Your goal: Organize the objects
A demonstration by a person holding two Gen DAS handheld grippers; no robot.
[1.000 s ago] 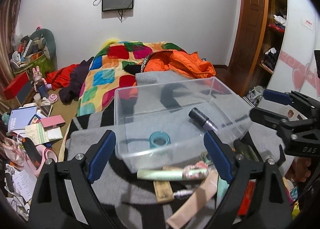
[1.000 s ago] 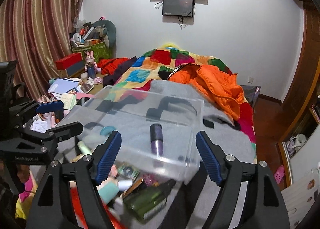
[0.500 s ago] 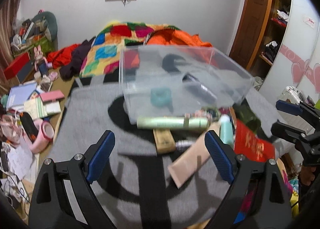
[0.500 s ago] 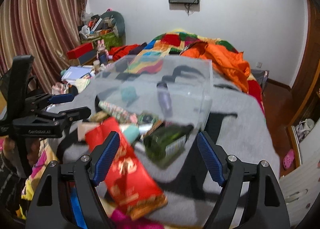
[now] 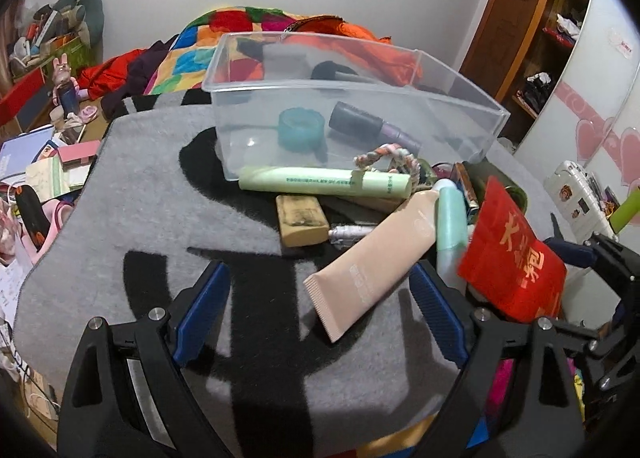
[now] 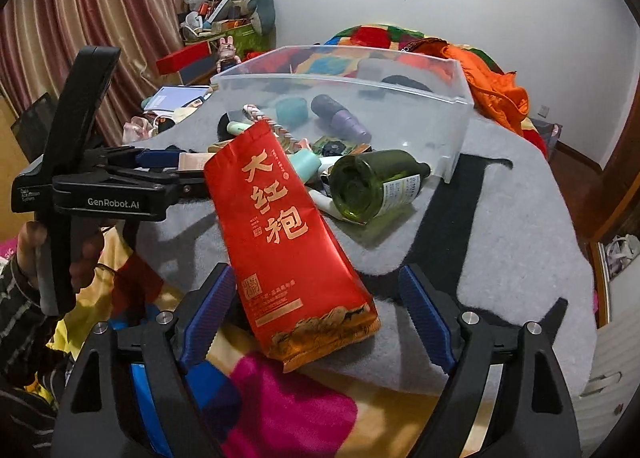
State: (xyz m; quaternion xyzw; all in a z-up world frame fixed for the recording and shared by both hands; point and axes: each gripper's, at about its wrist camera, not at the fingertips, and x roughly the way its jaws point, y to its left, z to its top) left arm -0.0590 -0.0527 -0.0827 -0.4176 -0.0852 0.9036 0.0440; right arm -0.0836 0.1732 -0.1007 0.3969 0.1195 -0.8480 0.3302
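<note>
Since the earlier frames both grippers have sunk and tipped down toward the grey blanket point(image 5: 132, 218) on the bed, so the loose pile now fills the near field where the clear bin point(image 5: 352, 98) filled it before. Left gripper point(image 5: 320, 314): jaws spread wide, nothing between the pads but blanket and the crimped end of the beige tube point(image 5: 376, 258), which lies untouched, slanting from near left to far right. Right gripper point(image 6: 316, 314): jaws opening, the red tea pouch point(image 6: 288, 242) lying between them but not pinched; it leans on the pile with its bottom edge near the blanket's edge. Likely reason for the layout: the bin sits at the far side as the collecting place, already holding a teal tape roll point(image 5: 300, 128) and a purple-and-black tube point(image 5: 372, 128), while the unsorted things lie heaped against its near wall, within reach of both hands. The left view alone shows the pale green tube point(image 5: 324, 181), the tan block point(image 5: 301, 220) and the braided cord point(image 5: 386, 156) clearly. The right view alone shows the green glass bottle point(image 6: 372, 188) on its side, neck toward the bin, and the person's hand point(image 6: 86, 254) around the left gripper's handle. Judgement: each gripper is lining up on its own item, tube and pouch.
</note>
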